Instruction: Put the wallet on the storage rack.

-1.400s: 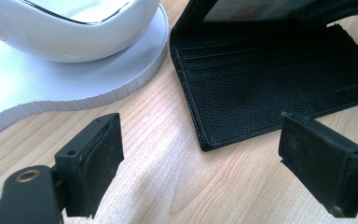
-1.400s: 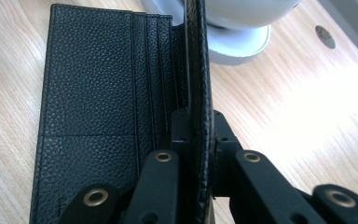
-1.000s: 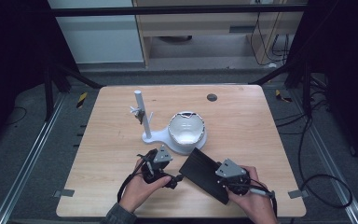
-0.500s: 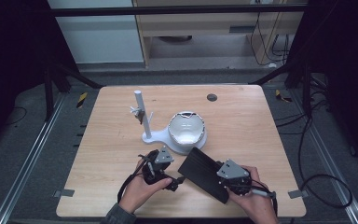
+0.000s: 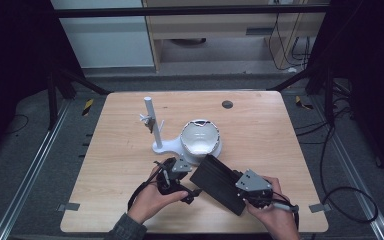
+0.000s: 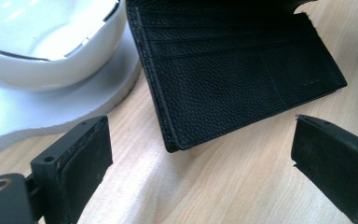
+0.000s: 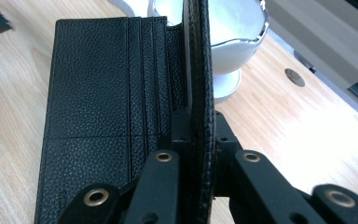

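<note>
Long black grained-leather wallet (image 5: 220, 182) lies open on the light wooden counter (image 5: 290, 145), at about 5 o'clock from the white stand with a round bowl-shaped mirror (image 5: 200, 140), one end near the stand's base. Right hand-held gripper (image 7: 193, 126) pinches one raised flap of the wallet edge-on, jaws pressed tight on the leather; other flap with card slots lies flat on the counter. Left hand-held gripper (image 6: 200, 154) sits at 9 o'clock of the wallet, jaws spread wide after just opening, nothing between the pads, wallet corner just ahead of them and untouched. White post with clips (image 5: 150, 117) rises at 10 o'clock of the mirror.
</note>
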The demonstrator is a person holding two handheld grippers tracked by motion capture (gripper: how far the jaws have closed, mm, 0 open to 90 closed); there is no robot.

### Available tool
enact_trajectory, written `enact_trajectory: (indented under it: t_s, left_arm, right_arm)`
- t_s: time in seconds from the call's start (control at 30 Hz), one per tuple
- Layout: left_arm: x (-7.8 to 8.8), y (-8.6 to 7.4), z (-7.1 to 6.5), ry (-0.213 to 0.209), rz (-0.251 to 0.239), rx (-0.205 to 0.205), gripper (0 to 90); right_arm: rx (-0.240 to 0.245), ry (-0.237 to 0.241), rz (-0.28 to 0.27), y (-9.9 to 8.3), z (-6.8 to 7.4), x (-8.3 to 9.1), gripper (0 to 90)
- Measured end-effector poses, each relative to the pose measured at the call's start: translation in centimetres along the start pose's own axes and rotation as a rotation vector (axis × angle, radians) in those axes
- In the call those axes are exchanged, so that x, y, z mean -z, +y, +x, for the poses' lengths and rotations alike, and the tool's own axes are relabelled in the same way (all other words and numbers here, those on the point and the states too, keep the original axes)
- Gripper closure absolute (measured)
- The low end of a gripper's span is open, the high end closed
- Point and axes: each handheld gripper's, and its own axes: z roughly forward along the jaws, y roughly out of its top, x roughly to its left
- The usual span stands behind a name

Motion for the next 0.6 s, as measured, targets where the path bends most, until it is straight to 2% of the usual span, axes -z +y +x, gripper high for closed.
enact_trajectory:
  t_s: [0.07, 0.17, 0.27, 0.3, 0.33, 0.37, 0.43, 0.53, 0.6]
  left_arm:
    - [0.1, 0.3, 0.2, -0.004, -0.005, -0.004, 5.2]
    - [-0.4, 0.7, 0.5, -0.046, -0.004, 0.008, 6.4]
    - [-0.9, 0.8, 0.7, -0.055, 0.008, 0.015, 7.7]
    - [-1.1, 0.9, 0.8, -0.074, 0.011, 0.02, 7.9]
    - [-1.5, 1.1, 0.9, -0.119, 0.007, 0.031, 7.9]
    - [-1.7, 1.2, 1.1, -0.129, 0.005, 0.041, 8.5]
    - [-1.8, 1.3, 1.3, -0.129, 0.01, 0.041, 9.5]
    - [-2.6, 1.7, 1.9, -0.161, 0.023, 0.058, 13.1]
    - [-2.7, 1.8, 1.9, -0.168, 0.025, 0.055, 14.6]
  right_arm:
    - [-0.001, -0.001, -0.012, 0.1, -0.1, 0.1, 84.1]
    - [-0.007, 0.0, -0.022, 0.1, -0.2, 0.3, 84.1]
    - [-0.016, 0.002, -0.029, 0.1, -0.2, 0.4, 84.1]
    - [-0.013, 0.001, -0.037, 0.2, -0.2, 0.5, 84.1]
    - [-0.011, 0.001, -0.045, 0.2, -0.2, 0.6, 84.1]
    - [-0.01, 0.002, -0.053, 0.3, -0.2, 0.7, 84.0]
    - [-0.013, 0.003, -0.06, 0.4, -0.2, 0.7, 84.1]
    - [-0.012, 0.001, -0.081, 0.7, -0.2, 0.9, 84.0]
    - [-0.014, 0.001, -0.085, 0.7, -0.2, 0.9, 84.1]
